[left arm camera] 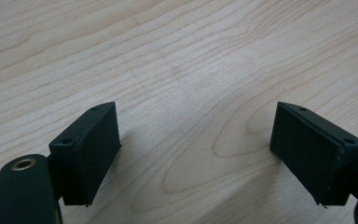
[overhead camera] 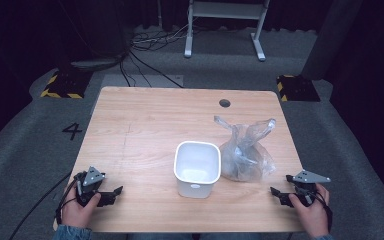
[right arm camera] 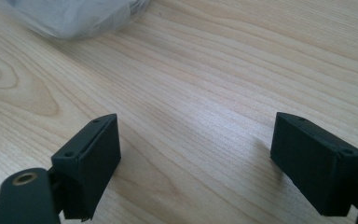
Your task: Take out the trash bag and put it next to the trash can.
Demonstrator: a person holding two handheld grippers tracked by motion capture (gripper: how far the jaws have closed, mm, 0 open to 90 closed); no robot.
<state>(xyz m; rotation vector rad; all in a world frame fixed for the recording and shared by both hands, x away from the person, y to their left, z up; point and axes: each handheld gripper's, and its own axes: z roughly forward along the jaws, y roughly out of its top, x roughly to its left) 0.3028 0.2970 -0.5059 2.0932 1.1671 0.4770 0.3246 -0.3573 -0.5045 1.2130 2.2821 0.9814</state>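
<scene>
Black jaws of my left gripper (overhead camera: 111, 192) and right gripper (overhead camera: 279, 195) resting spread wide, pinching nothing, near table (overhead camera: 140, 130) front edge. Thin plastic bag (overhead camera: 245, 152) sitting just beside white bin (overhead camera: 197, 167), right of it. Risks: film slipping or tearing under pinch; light bin tipping if I am dragging bag across rim.

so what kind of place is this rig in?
Probably a lab or recording studio, not a home. Dark drapes ring a grey carpeted floor bearing a painted 4, yellow-black striped blocks flank the wooden table, and cables trail behind it.
</scene>
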